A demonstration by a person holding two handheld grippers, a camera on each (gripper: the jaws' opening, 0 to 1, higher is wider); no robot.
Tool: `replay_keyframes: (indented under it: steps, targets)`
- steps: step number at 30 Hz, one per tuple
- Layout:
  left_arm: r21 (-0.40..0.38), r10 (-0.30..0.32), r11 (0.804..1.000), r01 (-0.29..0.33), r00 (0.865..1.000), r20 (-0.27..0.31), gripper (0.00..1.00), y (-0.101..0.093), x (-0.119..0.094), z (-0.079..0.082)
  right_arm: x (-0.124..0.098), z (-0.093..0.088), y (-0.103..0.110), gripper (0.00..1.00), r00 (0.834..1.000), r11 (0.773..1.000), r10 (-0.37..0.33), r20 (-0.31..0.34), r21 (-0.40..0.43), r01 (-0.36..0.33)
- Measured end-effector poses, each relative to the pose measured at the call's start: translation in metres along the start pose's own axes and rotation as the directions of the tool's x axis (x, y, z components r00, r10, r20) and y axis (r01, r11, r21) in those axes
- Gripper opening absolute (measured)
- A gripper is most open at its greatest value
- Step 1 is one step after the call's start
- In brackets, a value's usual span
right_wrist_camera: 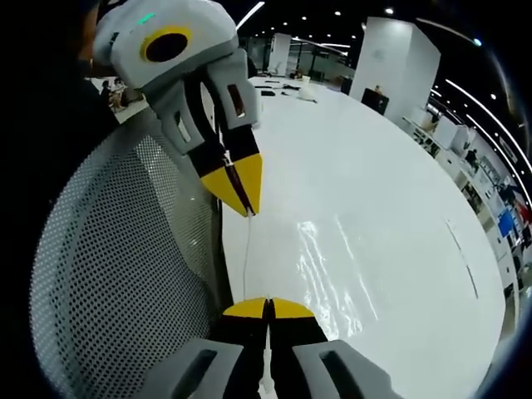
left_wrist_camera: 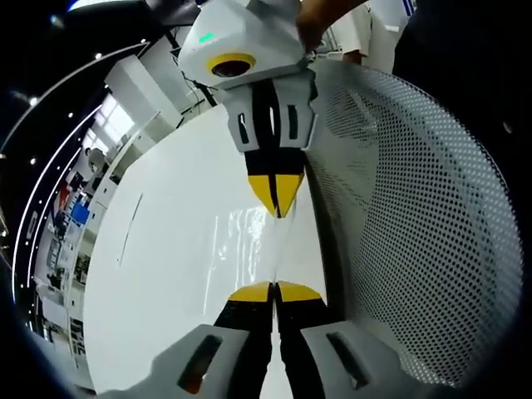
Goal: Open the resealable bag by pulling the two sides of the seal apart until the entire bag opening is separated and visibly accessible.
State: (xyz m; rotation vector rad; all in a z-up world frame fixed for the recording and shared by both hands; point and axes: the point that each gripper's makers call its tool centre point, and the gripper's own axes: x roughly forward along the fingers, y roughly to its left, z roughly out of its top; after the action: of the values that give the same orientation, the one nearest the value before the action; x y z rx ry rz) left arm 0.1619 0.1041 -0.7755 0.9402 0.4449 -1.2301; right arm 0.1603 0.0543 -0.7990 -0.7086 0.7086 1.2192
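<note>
A clear resealable bag (left_wrist_camera: 248,241) hangs stretched between the two grippers over a white table (left_wrist_camera: 166,249). In the left gripper view, my left gripper (left_wrist_camera: 273,289) rises from the bottom and is shut on the bag's near edge. Facing it from above, the right gripper (left_wrist_camera: 277,208) has its yellow tips pinched on the far edge. In the right gripper view, my right gripper (right_wrist_camera: 268,306) is shut on a thin edge of the bag (right_wrist_camera: 320,262), and the left gripper (right_wrist_camera: 248,208) grips the opposite side. I cannot tell how far the seal has parted.
A grey mesh chair back (left_wrist_camera: 416,208) stands close beside the grippers, also seen as the mesh chair back (right_wrist_camera: 125,266) on the left. The white table (right_wrist_camera: 374,166) stretches wide beyond. Shelves and office furniture line the far edges.
</note>
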Motion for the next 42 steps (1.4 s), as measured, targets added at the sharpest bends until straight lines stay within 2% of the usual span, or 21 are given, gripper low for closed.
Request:
replay_keyframes:
  steps: [3,8,13,15,18,22,28,32,42]
  targets:
    - [0.01,0.017,1.0,-0.017,1.0,0.006,0.01,0.002,-0.001,0.002,-0.001,0.001,-0.001,0.0,1.0,1.0,-0.001,-0.002,-0.009,0.001]
    - [0.046,0.022,0.999,-0.025,0.998,0.058,0.21,0.0,-0.001,0.02,0.001,0.005,-0.002,0.0,1.0,1.0,0.001,-0.004,-0.025,-0.002]
    - [0.071,-0.01,0.997,0.003,0.995,0.102,0.15,-0.008,0.001,0.037,0.001,0.009,-0.001,0.0,1.0,0.999,0.007,-0.005,-0.045,-0.008]
    - [0.082,-0.024,0.997,0.016,0.994,0.106,0.13,-0.012,0.005,0.039,0.0,0.011,-0.002,0.0,1.0,0.999,0.008,-0.002,-0.047,-0.008]
    - [0.088,-0.034,0.996,0.026,0.995,0.092,0.09,-0.015,0.011,0.037,0.0,0.014,-0.002,0.0,1.0,0.999,0.011,0.002,-0.049,-0.01]
    - [0.098,-0.011,0.995,0.004,0.997,0.07,0.08,-0.012,0.011,0.034,-0.001,0.02,0.0,0.0,1.0,0.999,0.014,0.017,-0.047,-0.013]
    - [0.155,0.023,0.988,-0.021,1.0,-0.013,0.02,-0.006,0.013,0.019,-0.001,0.028,-0.001,0.0,0.999,0.998,0.012,0.033,-0.055,-0.01]
    - [0.142,0.028,0.99,-0.026,1.0,-0.01,0.0,-0.005,0.012,0.02,-0.003,0.03,-0.006,0.0,0.999,0.999,-0.004,0.04,-0.049,0.006]
    - [0.139,0.028,0.99,-0.026,1.0,-0.011,0.0,-0.008,0.011,0.023,-0.008,0.032,-0.017,0.0,0.996,0.998,-0.049,0.076,0.031,0.047]
